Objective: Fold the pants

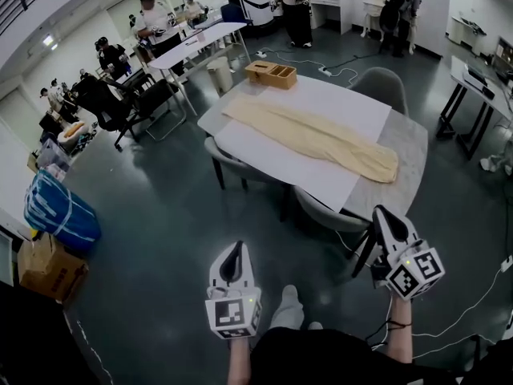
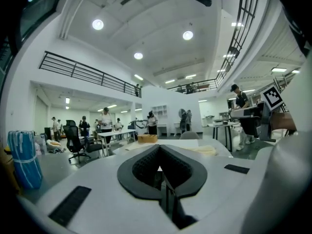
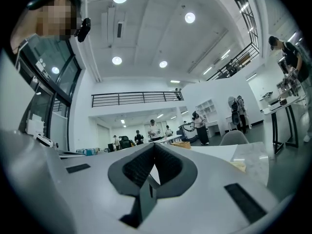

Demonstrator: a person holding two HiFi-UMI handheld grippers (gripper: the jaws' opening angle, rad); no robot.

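Observation:
Cream pants [image 1: 313, 137] lie stretched out lengthwise on a white sheet over the table [image 1: 413, 147]. In the head view both grippers hang in the foreground, short of the table and touching nothing. My left gripper [image 1: 237, 251] is shut and empty, pointing at the table's near left side. At the near right corner, beside a chair, my right gripper [image 1: 380, 213] is shut with nothing in it. The left gripper view shows closed jaws [image 2: 159, 149] with the pants [image 2: 202, 150] far beyond. Only a sliver of the pants [image 3: 239, 165] shows past my right gripper [image 3: 154, 146] in the right gripper view.
A wooden box [image 1: 271, 73] stands at the table's far end. Grey chairs [image 1: 329, 215] [image 1: 228, 163] [image 1: 381, 83] ring the table. A blue bag [image 1: 60, 211] and a cardboard box [image 1: 50, 271] sit on the floor at left. Several people stand at desks behind; cables [image 1: 473, 303] cross the floor.

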